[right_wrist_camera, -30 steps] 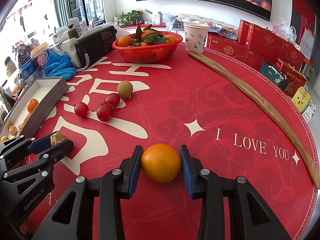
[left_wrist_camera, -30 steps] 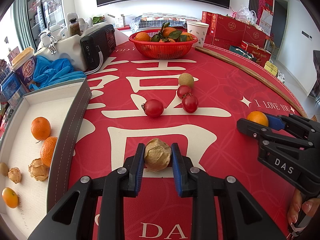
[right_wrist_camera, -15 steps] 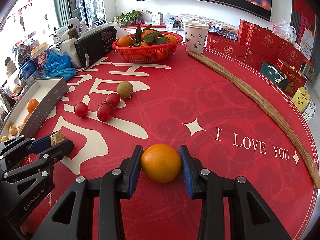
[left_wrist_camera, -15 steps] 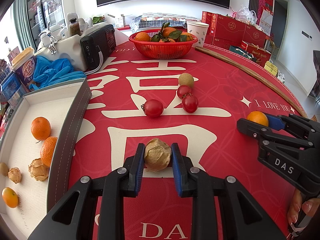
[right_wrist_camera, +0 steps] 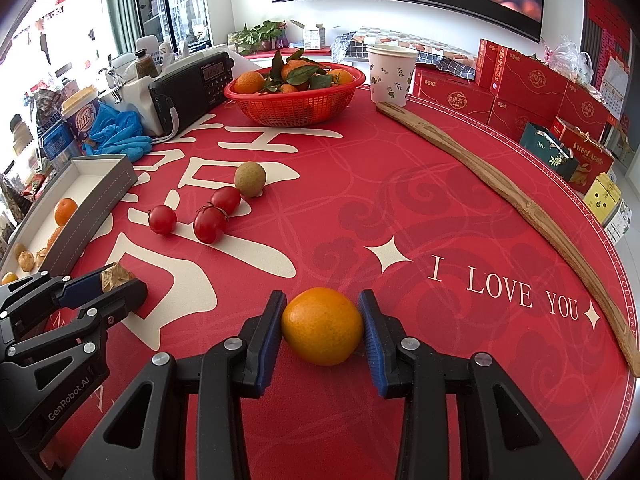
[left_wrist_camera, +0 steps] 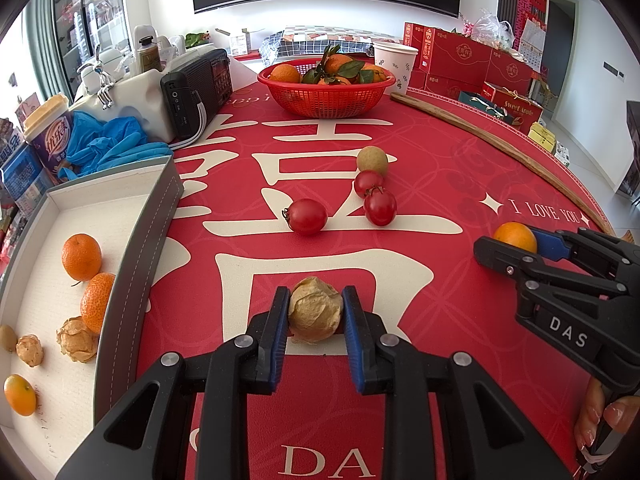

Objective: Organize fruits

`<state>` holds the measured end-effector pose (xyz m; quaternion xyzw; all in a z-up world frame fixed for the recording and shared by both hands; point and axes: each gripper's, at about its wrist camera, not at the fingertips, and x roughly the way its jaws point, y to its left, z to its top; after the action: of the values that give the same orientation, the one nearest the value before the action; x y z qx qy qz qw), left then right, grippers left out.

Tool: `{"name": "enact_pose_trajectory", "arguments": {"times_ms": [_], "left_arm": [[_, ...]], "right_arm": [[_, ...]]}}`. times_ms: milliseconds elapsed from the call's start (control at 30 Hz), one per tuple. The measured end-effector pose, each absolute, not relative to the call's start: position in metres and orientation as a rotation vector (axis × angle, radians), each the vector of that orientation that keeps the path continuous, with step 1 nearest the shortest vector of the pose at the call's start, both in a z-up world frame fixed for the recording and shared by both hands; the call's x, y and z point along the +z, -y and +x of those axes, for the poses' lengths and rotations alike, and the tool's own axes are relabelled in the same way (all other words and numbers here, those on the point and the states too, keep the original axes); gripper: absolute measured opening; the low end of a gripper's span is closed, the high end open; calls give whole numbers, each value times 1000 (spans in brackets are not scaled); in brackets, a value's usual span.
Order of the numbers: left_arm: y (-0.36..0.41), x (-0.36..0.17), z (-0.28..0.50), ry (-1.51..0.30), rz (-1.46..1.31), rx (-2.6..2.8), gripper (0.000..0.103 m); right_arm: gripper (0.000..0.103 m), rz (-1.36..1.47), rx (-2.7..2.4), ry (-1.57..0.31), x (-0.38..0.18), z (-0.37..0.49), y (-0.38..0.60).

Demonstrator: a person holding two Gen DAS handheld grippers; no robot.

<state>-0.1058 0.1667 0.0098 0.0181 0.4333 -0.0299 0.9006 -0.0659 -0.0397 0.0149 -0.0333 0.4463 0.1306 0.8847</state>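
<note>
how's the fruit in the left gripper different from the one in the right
The husked fruit in the left gripper is tan, papery and wrinkled; the orange in the right gripper is bright, smooth and glossy. The husked fruit looks lumpy and pointed on top, the orange evenly round. Both sit low on the red tablecloth, pinched between blue pads.

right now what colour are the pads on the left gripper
Blue pads, clearest in the left wrist view.

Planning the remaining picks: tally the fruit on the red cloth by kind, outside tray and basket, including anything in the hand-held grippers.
Red tomatoes: 3
Tan round fruit: 1
Papery-husked fruit: 1, in left hand-held gripper
Orange: 1, in right hand-held gripper
Total: 6
</note>
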Motion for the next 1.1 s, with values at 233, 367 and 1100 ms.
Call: {"name": "enact_pose_trajectory", "arguments": {"times_ms": [233, 367, 1100], "left_arm": [[-167, 10, -105, -897, 37, -62, 29], [-167, 10, -106, -897, 37, -62, 29], [-177, 11, -108, -893, -20, -56, 28]], "right_arm": [[38, -69, 272, -929, 15, -66, 40], [38, -69, 272, -929, 15, -66, 40], [38, -21, 292, -931, 16, -66, 44]]}}
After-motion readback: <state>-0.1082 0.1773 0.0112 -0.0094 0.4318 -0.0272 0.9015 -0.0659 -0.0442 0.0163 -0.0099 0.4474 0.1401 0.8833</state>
